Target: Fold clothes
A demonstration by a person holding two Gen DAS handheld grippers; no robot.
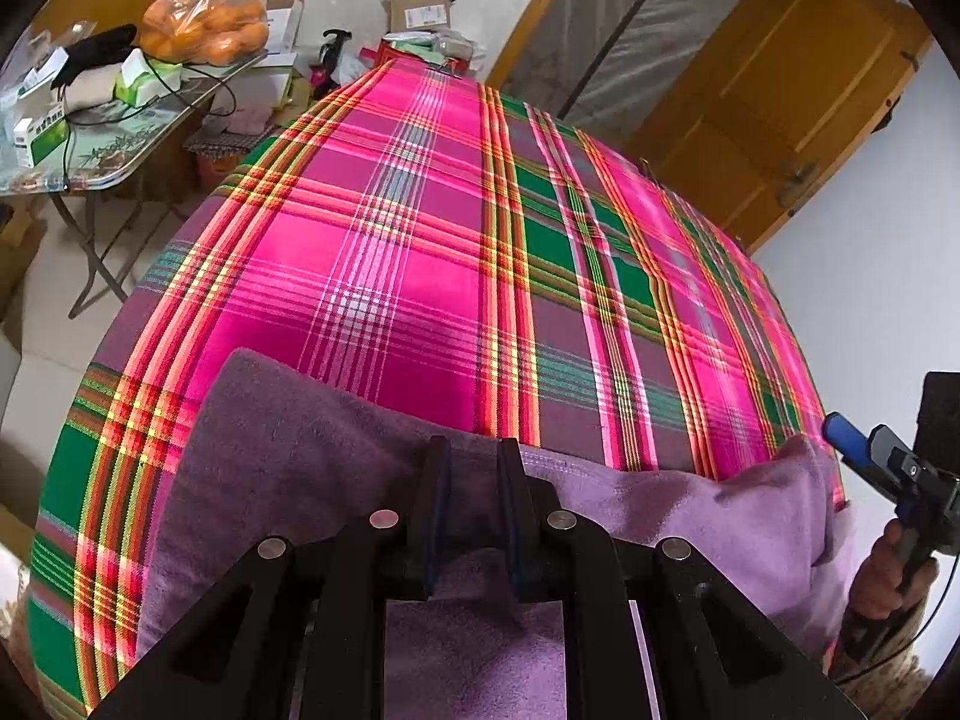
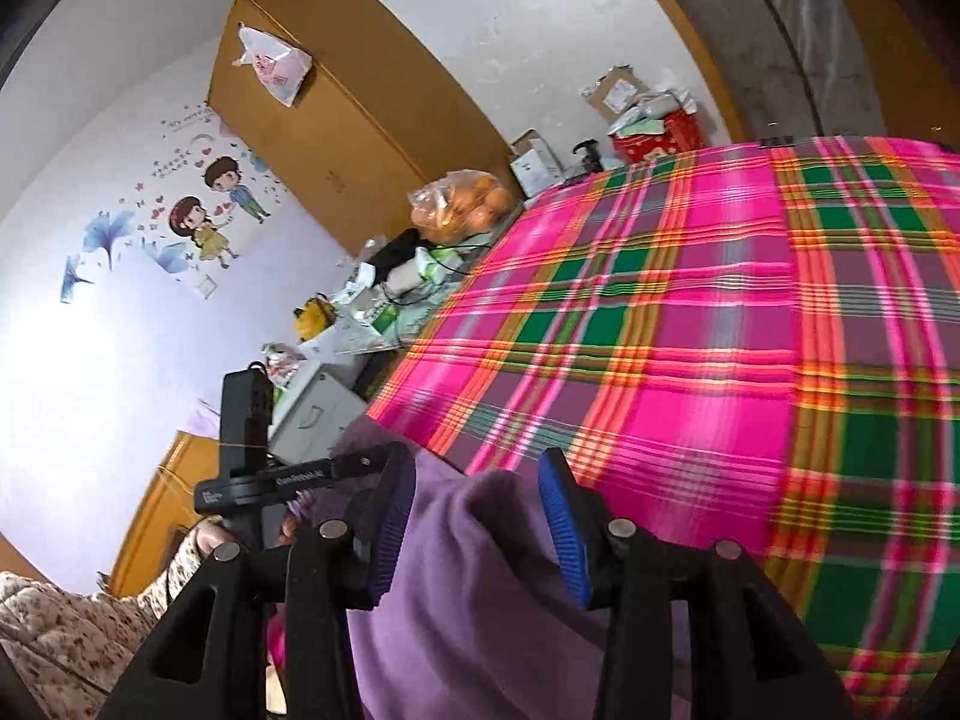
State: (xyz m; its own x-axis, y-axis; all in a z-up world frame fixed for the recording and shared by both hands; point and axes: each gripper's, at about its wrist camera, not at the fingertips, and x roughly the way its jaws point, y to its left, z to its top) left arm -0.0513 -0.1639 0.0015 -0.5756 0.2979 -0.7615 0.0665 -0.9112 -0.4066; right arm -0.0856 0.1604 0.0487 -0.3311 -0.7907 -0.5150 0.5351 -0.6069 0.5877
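Purple fleece garment [image 1: 288,456] is spread on the plaid bedsheet [image 1: 420,228], bunched beneath both grippers. Left gripper [image 1: 474,468] is pinched on a ridge; right gripper [image 2: 477,510] is released astride a hump. A shallow pinch could slip, dragging layers unevenly.

A home bedroom. A bright pink-and-green plaid bedsheet [image 1: 456,252] covers the bed, beside a tall brown wooden wardrobe [image 2: 354,120]. Cartoon couple wall stickers [image 2: 204,210] decorate the pale wall.
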